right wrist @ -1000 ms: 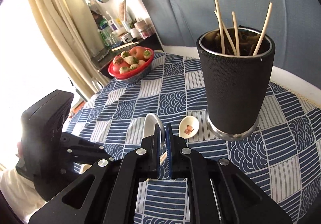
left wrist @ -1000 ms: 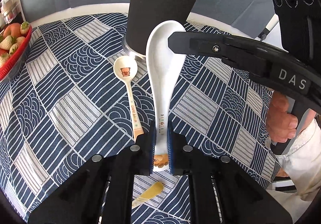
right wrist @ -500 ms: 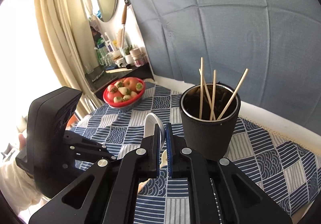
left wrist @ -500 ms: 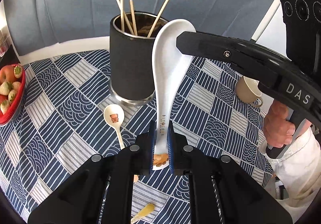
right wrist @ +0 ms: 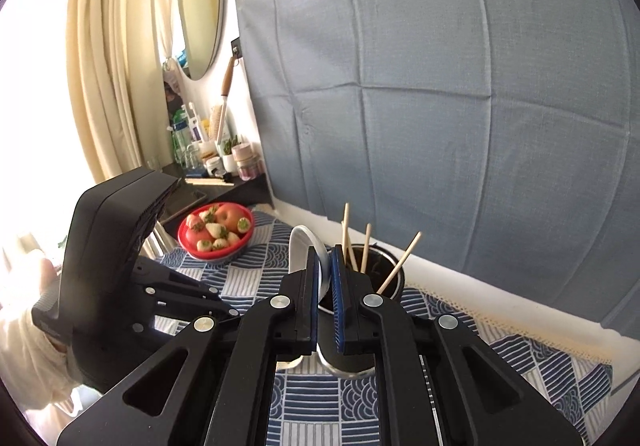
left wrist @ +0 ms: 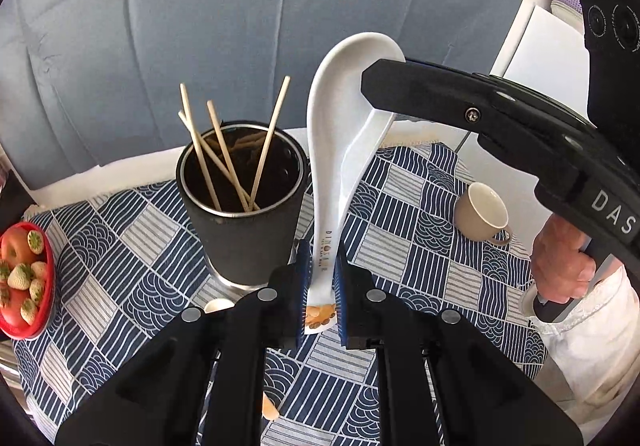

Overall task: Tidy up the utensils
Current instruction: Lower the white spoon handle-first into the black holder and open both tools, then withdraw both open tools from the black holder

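A long white ceramic spoon (left wrist: 332, 166) hangs in the air above the table, held at both ends. My left gripper (left wrist: 320, 278) is shut on its printed handle end. My right gripper (left wrist: 384, 82) comes in from the right and is shut on the rim of the spoon's bowl; in the right wrist view that rim (right wrist: 298, 250) sits between the pads of the right gripper (right wrist: 325, 274). A black utensil holder (left wrist: 248, 238) with several wooden chopsticks (left wrist: 224, 150) stands just left of and below the spoon. A small printed spoon (left wrist: 218, 304) lies by the holder's base, mostly hidden by my fingers.
The table has a blue patterned cloth (left wrist: 416, 246). A beige cup (left wrist: 480, 210) lies on its side at the right. At the left edge is a red bowl of fruit (left wrist: 24, 278). A yellowish handle tip (left wrist: 270, 410) lies near me. A grey cloth backdrop (right wrist: 440, 106) hangs behind.
Both grippers have risen together with the white spoon, lifting it off the cloth. The holder and the small spoon now sit lower in both views, and the holder's inside shows.
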A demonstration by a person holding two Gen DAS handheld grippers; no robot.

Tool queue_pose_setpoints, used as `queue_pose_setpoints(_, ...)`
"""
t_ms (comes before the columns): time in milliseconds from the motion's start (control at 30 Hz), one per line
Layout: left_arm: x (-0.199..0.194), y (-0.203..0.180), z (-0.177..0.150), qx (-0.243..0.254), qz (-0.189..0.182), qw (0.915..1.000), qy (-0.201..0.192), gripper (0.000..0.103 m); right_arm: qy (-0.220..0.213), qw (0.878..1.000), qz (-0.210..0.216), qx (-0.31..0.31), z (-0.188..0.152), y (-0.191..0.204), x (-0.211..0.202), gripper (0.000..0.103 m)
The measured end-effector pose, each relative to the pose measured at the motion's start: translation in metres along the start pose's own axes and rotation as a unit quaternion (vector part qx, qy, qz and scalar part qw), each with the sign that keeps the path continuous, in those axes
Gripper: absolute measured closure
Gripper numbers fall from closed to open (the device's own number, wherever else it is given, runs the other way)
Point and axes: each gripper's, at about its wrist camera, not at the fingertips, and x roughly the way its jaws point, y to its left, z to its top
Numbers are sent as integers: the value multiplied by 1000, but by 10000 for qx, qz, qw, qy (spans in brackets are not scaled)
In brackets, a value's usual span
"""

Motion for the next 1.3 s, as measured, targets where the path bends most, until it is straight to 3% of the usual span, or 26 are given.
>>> queue_pose_setpoints(533,7,8,54,262,-86,9994,-216,90,-265,9981,-400,-388,38,-14,-2,96)
queue_pose_setpoints(1067,34,34,72,222,-294,9993,-64,89,-74,9962,-664,-556,42,-18,29,95)
queue_pose_setpoints(1100,35,36,71,191,-309,9993,-89,85,-43,9967,-611,-541,41,-18,31,94)
queue_pose_setpoints(1133,36,37,69,158,-318,9993,-127,72,-12,9968,-588,-538,40,-18,33,94)
queue_pose_setpoints(1167,35,39,68,137,-304,9993,-192,63,30,9962,-658,-567,38,-17,35,84)
queue_pose_setpoints(1200,34,40,66,108,-261,9993,-252,42,62,9955,-730,-604,38,-16,38,73)
queue_pose_setpoints(1233,32,42,64,58,-177,9993,-312,25,59,9948,-797,-626,38,-16,39,44)
queue_pose_setpoints(1267,30,44,62,17,-123,9993,-366,20,-3,9943,-871,-610,37,-16,37,25)
queue_pose_setpoints(1300,28,46,61,-16,-99,9991,-413,17,-79,9943,-904,-563,37,-17,35,23)
